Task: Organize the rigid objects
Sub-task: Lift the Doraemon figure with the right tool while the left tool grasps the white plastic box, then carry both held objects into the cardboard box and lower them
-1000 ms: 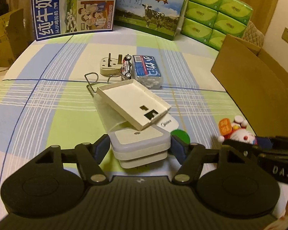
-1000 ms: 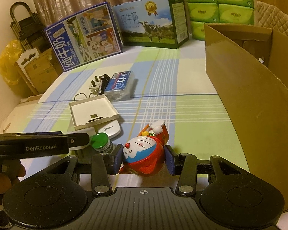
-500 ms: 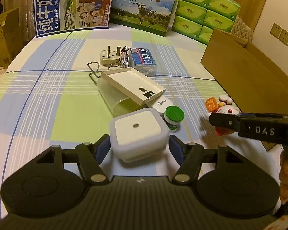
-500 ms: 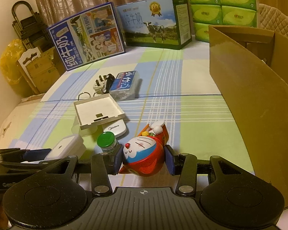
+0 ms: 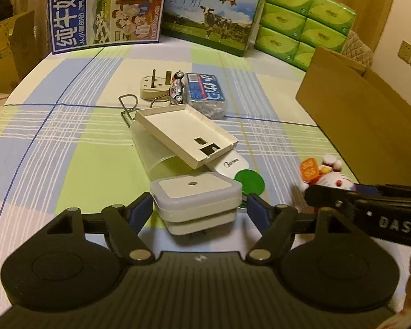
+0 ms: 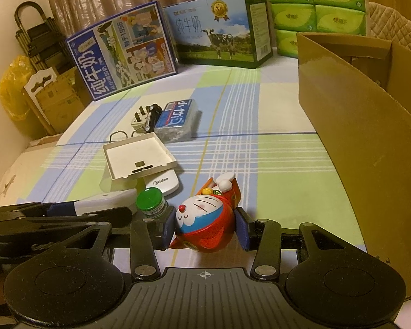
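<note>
Right gripper is clamped on the cat toy, presumably headed for the cardboard box on the right. Left gripper jaws are opening around the white square plug-in, pads clear, so it looks like it's letting go.

Glossy plastic figurine, cloth tablecloth

Two milk cartons and stacked green tissue packs line the checked tablecloth's far edge.

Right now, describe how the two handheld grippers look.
Both are matte black plastic, with two round discs and silver pivot pins on linkage bars. The left gripper and right gripper have dark blue pads. White "DAS" lettering marks the right gripper's side.
</note>
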`<state>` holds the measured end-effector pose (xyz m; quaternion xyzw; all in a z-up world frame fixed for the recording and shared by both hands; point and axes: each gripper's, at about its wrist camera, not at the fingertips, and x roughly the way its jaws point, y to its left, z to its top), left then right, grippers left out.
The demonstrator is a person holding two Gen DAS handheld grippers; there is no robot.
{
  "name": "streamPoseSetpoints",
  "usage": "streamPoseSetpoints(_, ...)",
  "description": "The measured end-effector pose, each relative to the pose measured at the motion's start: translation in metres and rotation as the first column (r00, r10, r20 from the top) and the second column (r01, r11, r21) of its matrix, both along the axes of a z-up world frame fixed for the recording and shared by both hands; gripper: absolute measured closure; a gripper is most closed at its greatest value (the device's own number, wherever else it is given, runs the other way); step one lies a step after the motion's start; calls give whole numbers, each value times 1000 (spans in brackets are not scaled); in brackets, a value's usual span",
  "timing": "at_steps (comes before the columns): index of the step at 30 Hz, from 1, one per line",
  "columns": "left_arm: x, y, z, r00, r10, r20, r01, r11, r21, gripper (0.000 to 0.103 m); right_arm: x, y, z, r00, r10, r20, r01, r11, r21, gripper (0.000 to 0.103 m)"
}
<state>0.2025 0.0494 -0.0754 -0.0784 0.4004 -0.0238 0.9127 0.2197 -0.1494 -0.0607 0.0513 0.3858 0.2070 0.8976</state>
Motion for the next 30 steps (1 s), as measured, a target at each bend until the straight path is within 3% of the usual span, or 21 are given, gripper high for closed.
streamPoseSetpoints(11,4,4,-1,1000,18,16,-18,999,29,33,-1,-2,2,1000,-1,1,1,1000,13,61)
streamPoseSetpoints(18,1,1,5,1000,-3,21,1,998,64,40,-2,-2,3,1000,1,4,-1,1000,16,61)
streamPoseSetpoints(30,-14,-7,23,998,-38,55,36,998,42,40,-7,-3,10,999,-2,38,2,1000,15,61)
